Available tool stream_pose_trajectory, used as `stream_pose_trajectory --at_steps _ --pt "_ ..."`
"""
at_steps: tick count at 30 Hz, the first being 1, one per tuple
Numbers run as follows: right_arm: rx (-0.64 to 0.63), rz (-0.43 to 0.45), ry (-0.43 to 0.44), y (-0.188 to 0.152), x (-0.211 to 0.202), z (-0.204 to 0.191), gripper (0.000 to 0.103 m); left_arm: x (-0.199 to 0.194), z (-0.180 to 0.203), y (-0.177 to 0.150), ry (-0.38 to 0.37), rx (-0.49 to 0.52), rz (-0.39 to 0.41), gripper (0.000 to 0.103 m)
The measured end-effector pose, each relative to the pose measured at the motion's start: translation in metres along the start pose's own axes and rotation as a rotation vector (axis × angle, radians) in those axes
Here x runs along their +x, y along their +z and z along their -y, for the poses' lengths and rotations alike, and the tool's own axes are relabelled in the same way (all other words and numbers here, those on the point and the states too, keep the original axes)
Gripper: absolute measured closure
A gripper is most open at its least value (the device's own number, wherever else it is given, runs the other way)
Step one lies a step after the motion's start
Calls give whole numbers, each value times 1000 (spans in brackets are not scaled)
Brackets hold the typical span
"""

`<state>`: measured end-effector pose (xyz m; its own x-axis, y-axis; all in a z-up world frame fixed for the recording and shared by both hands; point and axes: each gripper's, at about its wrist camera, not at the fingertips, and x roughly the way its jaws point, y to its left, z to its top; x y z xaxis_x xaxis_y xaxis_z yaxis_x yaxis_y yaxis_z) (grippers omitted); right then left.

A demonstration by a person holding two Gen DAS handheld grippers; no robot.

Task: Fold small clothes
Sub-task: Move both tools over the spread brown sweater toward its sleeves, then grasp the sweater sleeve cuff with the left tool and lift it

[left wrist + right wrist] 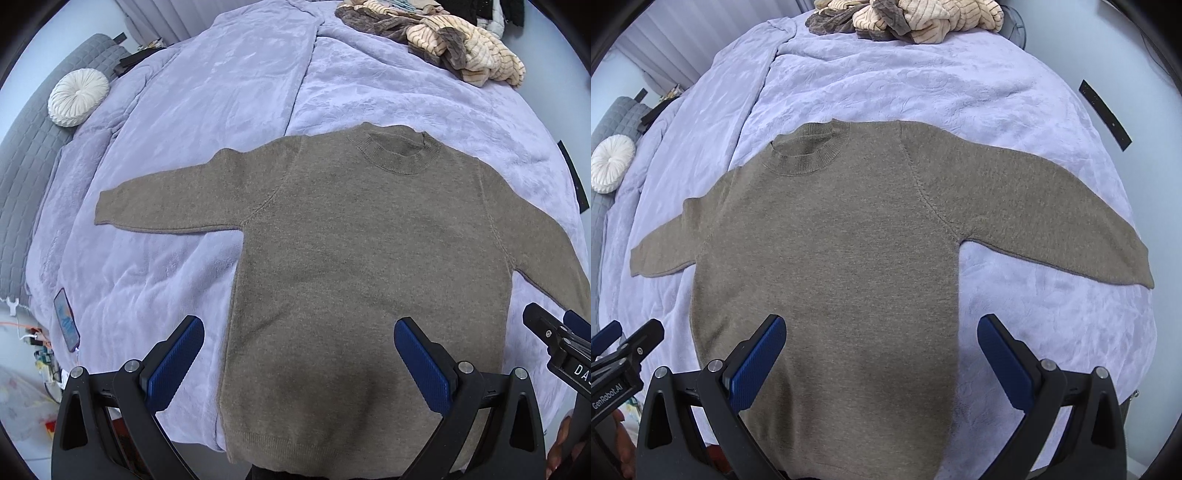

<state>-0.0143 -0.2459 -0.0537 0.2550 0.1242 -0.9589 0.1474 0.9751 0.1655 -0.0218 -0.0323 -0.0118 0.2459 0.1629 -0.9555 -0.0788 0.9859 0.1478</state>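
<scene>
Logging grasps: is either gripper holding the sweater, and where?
Neither. Left gripper and right gripper are open above the flat sweater.

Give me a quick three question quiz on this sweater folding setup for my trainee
1. True or false: both sleeves of the brown sweater lie spread out flat.
2. The left gripper is: A) open, B) shut on a sleeve.
3. What lies beyond the sweater's collar at the far end of the bed?

Key: 1 true; 2 A; 3 a heap of striped beige and brown clothes.
</scene>
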Motion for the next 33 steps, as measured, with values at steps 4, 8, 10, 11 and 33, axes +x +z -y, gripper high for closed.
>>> stream_pose_trajectory --at_steps 4,8,10,11,33 --pt "-3 -10 -1 5 9 4 0 7 -4 3 0 0 -14 0" --pt "17 -15 -26 5 21 -3 0 24 -12 8 -5 65 -20 0" --pt "33 -20 -38 4 24 -8 0 37 -14 12 -21 107 -39 0" --pt "44 -16 -38 3 24 -11 0 42 -16 14 -34 122 -43 0" --pt "26 -58 -116 14 51 -102 0 121 -110 55 -170 7 -73 0"
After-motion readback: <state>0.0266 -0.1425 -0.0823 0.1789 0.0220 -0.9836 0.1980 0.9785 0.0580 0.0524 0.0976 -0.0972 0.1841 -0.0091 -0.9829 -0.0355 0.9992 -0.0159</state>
